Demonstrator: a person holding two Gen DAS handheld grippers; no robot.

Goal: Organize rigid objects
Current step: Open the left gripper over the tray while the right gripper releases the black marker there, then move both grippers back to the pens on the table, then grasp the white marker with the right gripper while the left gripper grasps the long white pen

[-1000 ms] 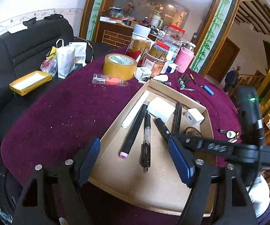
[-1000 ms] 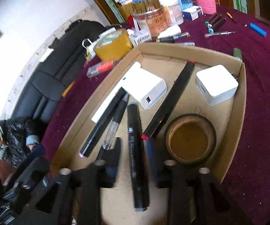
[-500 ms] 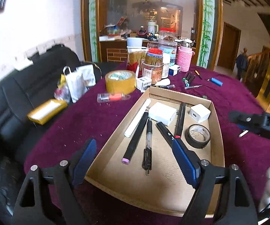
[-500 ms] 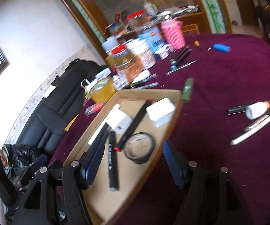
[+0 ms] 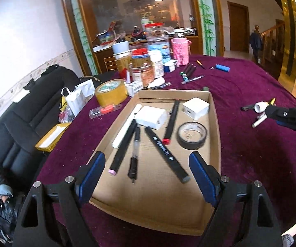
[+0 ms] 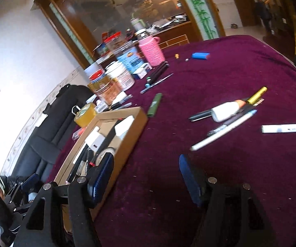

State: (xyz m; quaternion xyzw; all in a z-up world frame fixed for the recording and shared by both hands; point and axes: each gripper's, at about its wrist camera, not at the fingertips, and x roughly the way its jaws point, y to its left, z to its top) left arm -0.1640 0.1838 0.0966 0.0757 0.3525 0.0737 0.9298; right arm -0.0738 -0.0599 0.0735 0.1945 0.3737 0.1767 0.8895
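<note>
A cardboard tray [image 5: 214, 123] on the purple tablecloth holds a black marker [image 5: 164, 148] lying diagonally, a pink-tipped marker [image 5: 125, 144], a red-tipped marker [image 5: 171, 121], a pen [image 5: 134, 156], a black tape roll [image 5: 189, 145] and two white chargers [image 5: 154, 117]. My left gripper [image 5: 148, 173] hovers open over the tray's near end, nothing between its fingers. My right gripper [image 6: 146, 177] is open and empty over bare cloth just right of the tray [image 6: 125, 150]. Ahead of it lie a white bottle [image 6: 224, 111], a white pen [image 6: 220, 135], a white marker [image 6: 285, 128] and a green stick [image 6: 154, 105].
Jars and a pink cup [image 6: 152, 51] crowd the table's far side, with a yellow tape roll [image 5: 111, 92] left of the tray. A blue lighter [image 6: 200, 55] and several pens lie farther back. A black sofa [image 5: 24, 123] borders the left edge; a person sits at its low end.
The right gripper widened, left the black marker in the tray and swung right over the cloth. The left gripper opened a little, drew back and rolled level.
</note>
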